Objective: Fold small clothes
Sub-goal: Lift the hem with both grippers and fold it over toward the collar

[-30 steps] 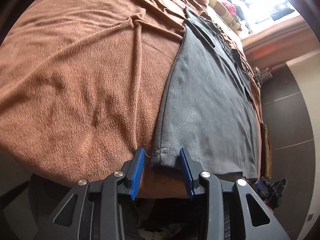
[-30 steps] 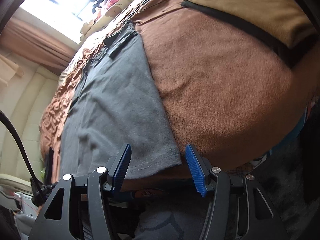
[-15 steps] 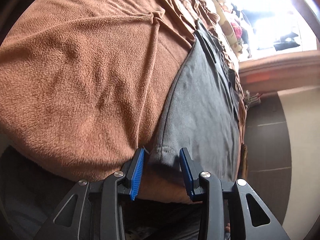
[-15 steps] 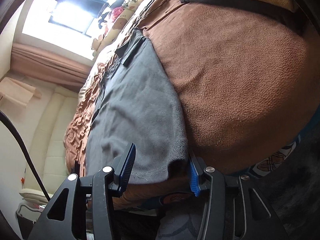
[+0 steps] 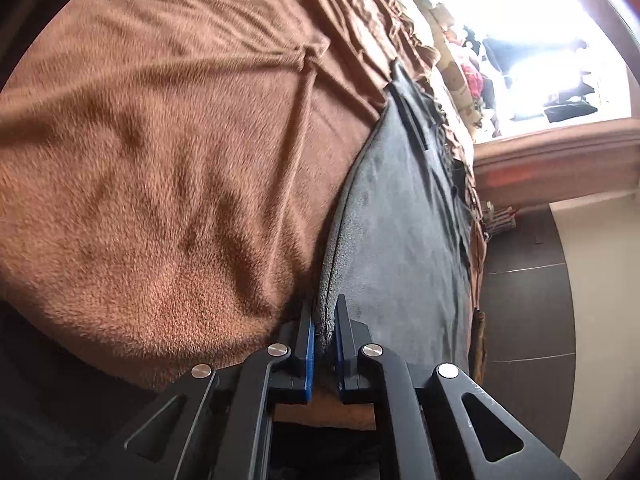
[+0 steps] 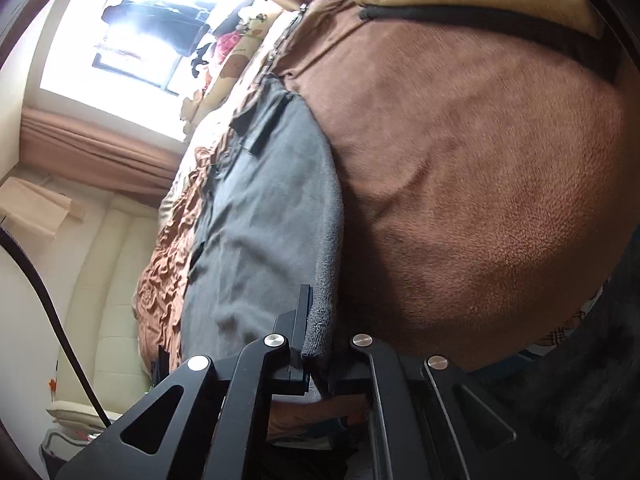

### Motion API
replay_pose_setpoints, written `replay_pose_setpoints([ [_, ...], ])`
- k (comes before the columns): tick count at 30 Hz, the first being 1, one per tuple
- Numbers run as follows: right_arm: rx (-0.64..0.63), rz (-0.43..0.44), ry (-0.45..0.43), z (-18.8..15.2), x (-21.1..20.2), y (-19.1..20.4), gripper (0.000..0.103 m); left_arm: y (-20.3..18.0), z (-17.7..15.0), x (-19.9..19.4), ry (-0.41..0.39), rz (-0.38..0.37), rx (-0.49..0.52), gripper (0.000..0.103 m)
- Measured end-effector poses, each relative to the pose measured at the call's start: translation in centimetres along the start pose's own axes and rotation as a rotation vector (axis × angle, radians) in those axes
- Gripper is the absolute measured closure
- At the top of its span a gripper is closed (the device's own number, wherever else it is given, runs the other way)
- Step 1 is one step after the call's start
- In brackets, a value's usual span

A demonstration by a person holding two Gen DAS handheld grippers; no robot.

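**Grey garment pinched at both near corners on the brown blanket**

Grey garment (image 5: 404, 216) lies spread flat along the brown fleece blanket (image 5: 160, 168), running in the left wrist view from the gripper at 6 o'clock up toward the bright window (image 5: 532, 40) at 1 o'clock; the blanket fills everything from 7 through 12 o'clock, creased and rumpled near the top; dark bands of cloth cross the garment's far end, though what they are I cannot tell.

Left gripper (image 5: 324, 328) sits at 6 o'clock with its blue pads (image 5: 308, 356) drawn nearly together, clamped on the garment's near left corner; the hemmed edge of the cloth stands upright between the two pads, and its folded side edge runs up and away toward 12 o'clock beside the blanket.

In the right wrist view the garment (image 6: 260, 216) runs from 6 o'clock up toward 11 o'clock, with the blanket (image 6: 480, 184) bulging from 12 through 4 o'clock; the right gripper (image 6: 320, 344) is at 6 o'clock, its jaws closed down tight on the garment's near right corner, the thick hem bunched and rising between them; a cream padded surface (image 6: 100, 300) shows at 8 o'clock, a black cable (image 6: 52, 308) crosses in front of it, and the window (image 6: 132, 32) glares at 10 to 11 o'clock.
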State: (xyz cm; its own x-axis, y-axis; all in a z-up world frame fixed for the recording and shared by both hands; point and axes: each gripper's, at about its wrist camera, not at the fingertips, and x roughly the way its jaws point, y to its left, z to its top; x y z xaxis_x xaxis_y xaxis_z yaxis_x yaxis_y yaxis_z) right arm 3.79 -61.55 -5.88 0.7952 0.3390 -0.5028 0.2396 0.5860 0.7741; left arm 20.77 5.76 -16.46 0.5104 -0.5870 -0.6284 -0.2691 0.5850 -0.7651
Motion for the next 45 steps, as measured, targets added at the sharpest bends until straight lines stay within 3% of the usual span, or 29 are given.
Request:
replay_pose_setpoints([
  [10, -0.088, 0.073, -0.048, -1.0, -3.9, 3.2, 0.102, -3.2, 0.9, -6.7, -0.098, -0.072, 0.098, 0.097],
  [19, -0.138, 0.133, -0.068, -2.5, -7.1, 3.7, 0.102, -5.4, 0.5, -12.8, -0.181, -0.107, 0.160, 0.097],
  [37, -0.226, 0.210, -0.110, -7.4, -14.9, 3.2, 0.102, -5.4, -5.6, -24.2, -0.280, -0.160, 0.259, 0.097],
  [45, -0.295, 0.258, -0.153, -6.9, -17.3, 5.0, 0.102, -8.2, -6.9, -28.4, -0.343, -0.206, 0.313, 0.097],
])
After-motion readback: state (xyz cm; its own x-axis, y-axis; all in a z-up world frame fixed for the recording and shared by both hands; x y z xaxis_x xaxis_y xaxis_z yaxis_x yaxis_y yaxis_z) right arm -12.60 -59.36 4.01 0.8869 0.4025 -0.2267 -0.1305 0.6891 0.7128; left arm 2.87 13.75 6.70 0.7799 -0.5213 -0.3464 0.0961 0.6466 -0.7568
